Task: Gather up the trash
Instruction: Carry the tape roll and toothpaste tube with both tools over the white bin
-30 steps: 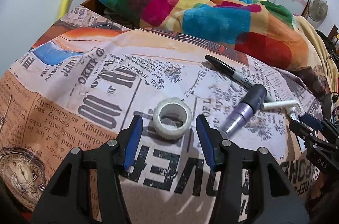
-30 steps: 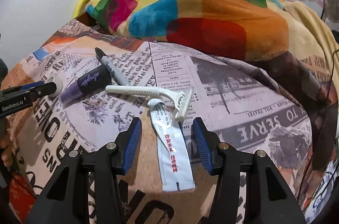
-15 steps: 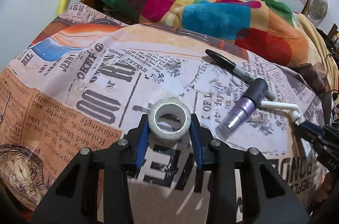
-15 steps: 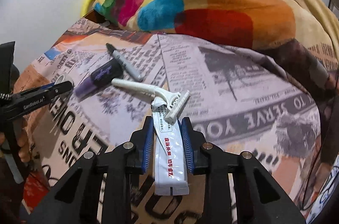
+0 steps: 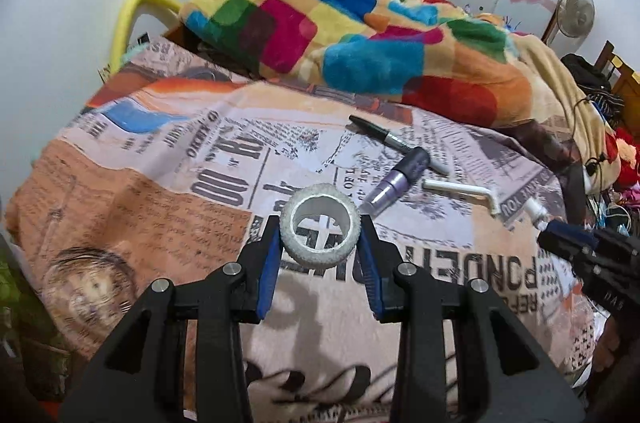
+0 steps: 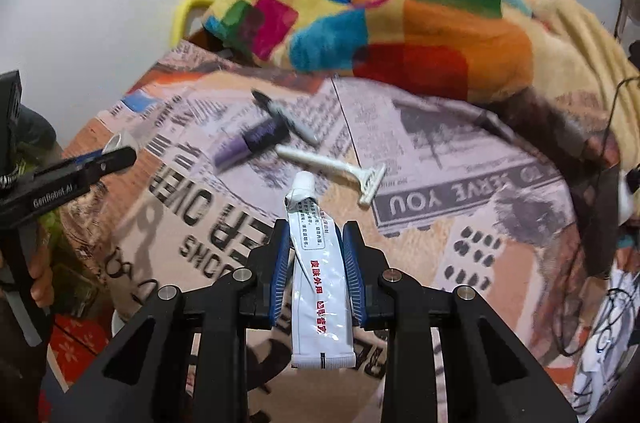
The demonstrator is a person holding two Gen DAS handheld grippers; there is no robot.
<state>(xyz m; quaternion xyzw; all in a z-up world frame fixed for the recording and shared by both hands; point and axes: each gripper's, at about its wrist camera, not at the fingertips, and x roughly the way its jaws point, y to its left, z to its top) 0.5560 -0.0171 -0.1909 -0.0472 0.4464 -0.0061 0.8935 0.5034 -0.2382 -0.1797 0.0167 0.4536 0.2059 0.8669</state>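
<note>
My left gripper (image 5: 320,243) is shut on a white tape roll (image 5: 320,232) and holds it above the newspaper-print bedsheet (image 5: 160,175). My right gripper (image 6: 317,247) is shut on a white ointment tube (image 6: 318,271) with red lettering, lifted off the sheet, cap pointing away. On the sheet lie a white disposable razor (image 6: 340,169), a purple tube with a black cap (image 6: 250,143) and a black marker (image 6: 288,119). The left gripper shows at the left of the right wrist view (image 6: 116,153), and the right gripper at the right of the left wrist view (image 5: 560,231).
A colourful patchwork blanket (image 5: 352,35) is heaped at the back of the bed. A yellow bed rail (image 5: 128,19) stands at the far left by the wall. A fan (image 5: 576,11) and cluttered items with cables (image 6: 612,323) are at the right.
Both grippers closed: the left on the tape roll, the right on the ointment tube. Both then lifted their objects off the sheet and pulled back.
</note>
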